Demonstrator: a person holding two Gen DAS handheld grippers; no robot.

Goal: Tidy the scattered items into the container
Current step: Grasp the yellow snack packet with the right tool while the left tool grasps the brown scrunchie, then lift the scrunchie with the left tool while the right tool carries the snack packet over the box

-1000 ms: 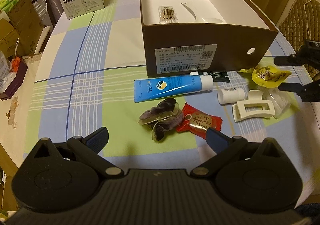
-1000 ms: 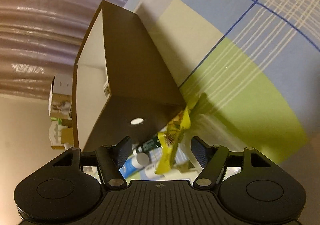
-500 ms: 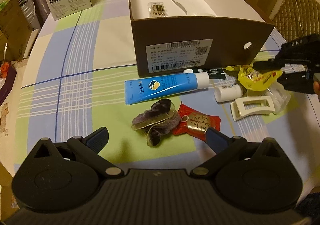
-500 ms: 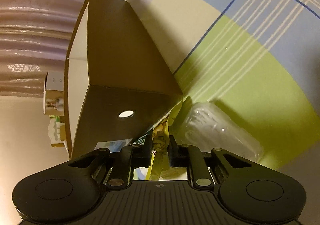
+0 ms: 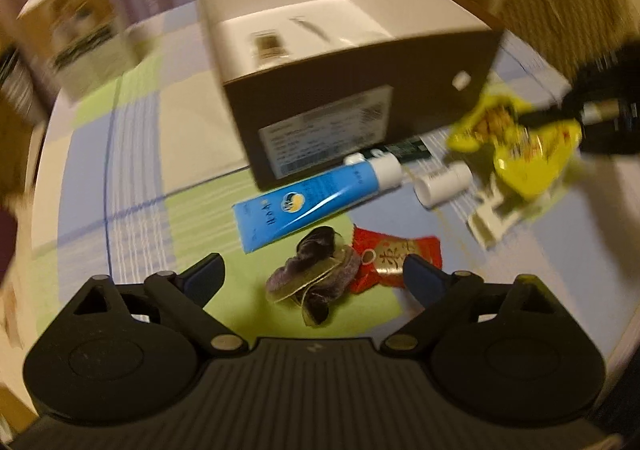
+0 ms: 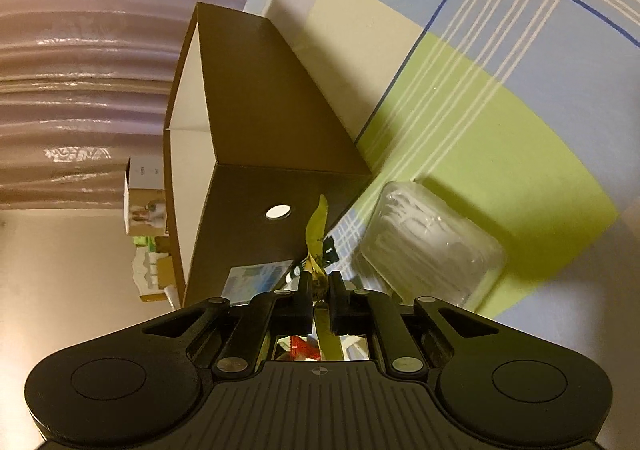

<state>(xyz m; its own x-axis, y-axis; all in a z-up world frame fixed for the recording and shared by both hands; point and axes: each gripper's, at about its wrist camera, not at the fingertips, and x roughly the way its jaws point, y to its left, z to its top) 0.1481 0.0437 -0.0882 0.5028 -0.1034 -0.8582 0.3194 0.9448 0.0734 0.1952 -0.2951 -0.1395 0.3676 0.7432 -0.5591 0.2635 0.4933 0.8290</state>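
Only the left wrist view shows the left gripper (image 5: 312,274), its jaws wide and closing with nothing pressed between them, above the purple scrunchie (image 5: 316,282) and red sachet (image 5: 394,256), with the blue tube (image 5: 308,202) beyond. The right gripper (image 6: 318,290) has its jaws clamped on the yellow packet (image 6: 316,234), lifted off the table (image 6: 480,82) beside the brown box (image 6: 256,154). Only the right wrist view shows the clear plastic case (image 6: 432,246) right of its jaws.

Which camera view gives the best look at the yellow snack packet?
The left wrist view is best: it shows the yellow snack packet almost whole, though blurred, gripped by the right tool beside the brown box. The right wrist view shows it only edge-on, as a thin yellow strip clamped between the pads.
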